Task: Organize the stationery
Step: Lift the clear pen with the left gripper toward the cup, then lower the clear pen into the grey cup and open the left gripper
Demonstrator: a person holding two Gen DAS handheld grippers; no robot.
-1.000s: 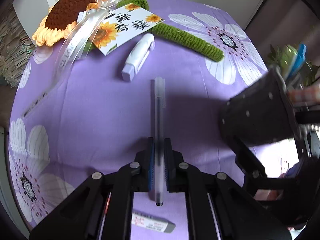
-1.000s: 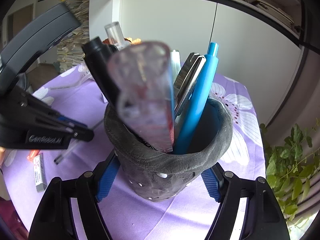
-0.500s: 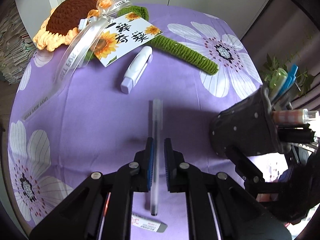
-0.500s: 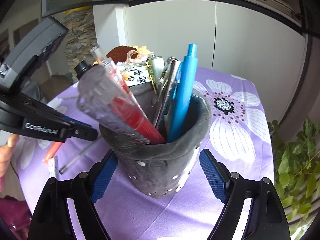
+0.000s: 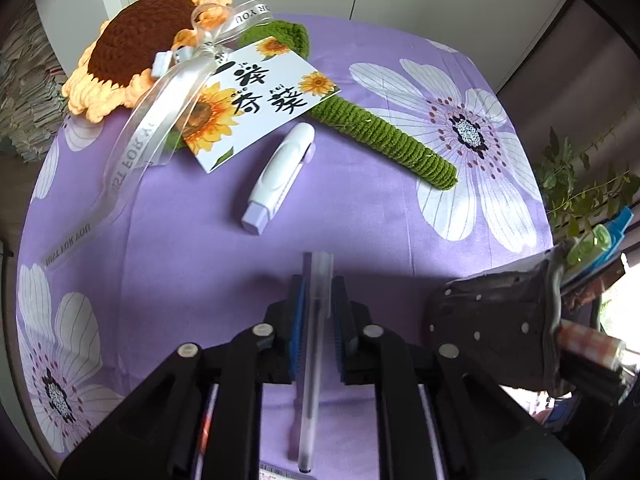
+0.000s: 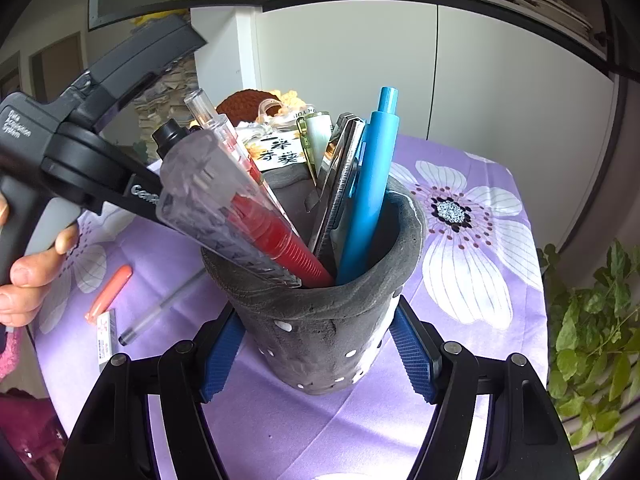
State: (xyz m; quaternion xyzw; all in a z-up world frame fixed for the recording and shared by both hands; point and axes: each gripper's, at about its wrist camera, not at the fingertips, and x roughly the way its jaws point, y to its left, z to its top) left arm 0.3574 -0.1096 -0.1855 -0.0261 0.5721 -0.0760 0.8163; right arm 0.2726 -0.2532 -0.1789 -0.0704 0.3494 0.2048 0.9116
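Lying on the purple flowered surface (image 5: pixel 192 248), a clear pen (image 5: pixel 314 344) sits between the blue pads of the left gripper (image 5: pixel 316 316), whose jaws have just been opening; a narrow gap shows on either side of the barrel, so the pads no longer press on it. From the right wrist view the same pen rests flat near the surface's left edge, beside an orange pen (image 6: pixel 110 292) and a small labelled eraser (image 6: pixel 107 336). A hand (image 6: pixel 28 280) grips the handle of the left gripper there.

The right gripper (image 6: pixel 316 356) is closed on a grey perforated pen holder (image 6: pixel 320 340), its blue pads touching the holder's two sides. The holder stands tilted and carries a blue pen (image 6: pixel 370 192), a red pen in a clear case (image 6: pixel 248 216), a metal-clipped pen and others.

Toward the far edge lie a white correction-tape dispenser (image 5: pixel 280 174), a crocheted sunflower (image 5: pixel 136 56) with a green stem (image 5: pixel 384 140), a printed card (image 5: pixel 256 100) and a ribbon (image 5: pixel 136 144). A leafy plant (image 6: pixel 592 332) stands off the right edge.
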